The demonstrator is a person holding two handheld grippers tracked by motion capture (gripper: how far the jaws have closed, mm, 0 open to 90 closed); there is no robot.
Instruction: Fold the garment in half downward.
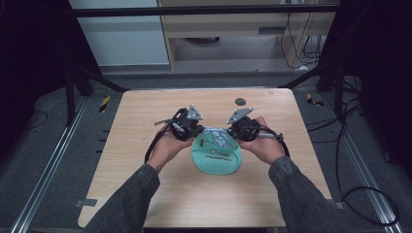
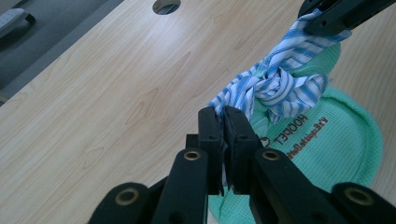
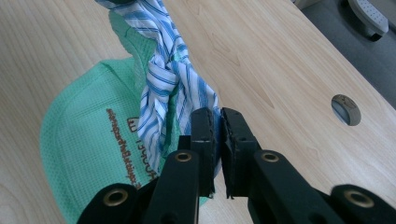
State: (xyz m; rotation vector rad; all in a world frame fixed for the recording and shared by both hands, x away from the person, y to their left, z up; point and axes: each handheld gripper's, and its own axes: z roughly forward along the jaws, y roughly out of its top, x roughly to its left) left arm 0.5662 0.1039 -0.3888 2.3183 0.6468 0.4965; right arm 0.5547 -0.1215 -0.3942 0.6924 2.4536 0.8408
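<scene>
A green waffle-weave cloth bag (image 1: pixel 216 158) with brown lettering lies on the wooden table (image 1: pixel 145 111). A blue-and-white striped cloth strip (image 1: pixel 217 137) is knotted at its top. My left gripper (image 1: pixel 200 130) is shut on one end of the striped strip (image 2: pixel 243 91), the knot (image 2: pixel 280 86) just beyond its jaws. My right gripper (image 1: pixel 229 131) is shut on the other end of the strip (image 3: pixel 180 88), with the green bag (image 3: pixel 88 135) to the left of its jaws. In the left gripper view the other gripper's jaws (image 2: pixel 336 16) pinch the strip at the top right.
A round grey cable hole (image 1: pixel 240 101) sits near the table's far edge, also in the right gripper view (image 3: pixel 346 109). Bare wood surrounds the bag. Metal rails and cables run along the floor on both sides.
</scene>
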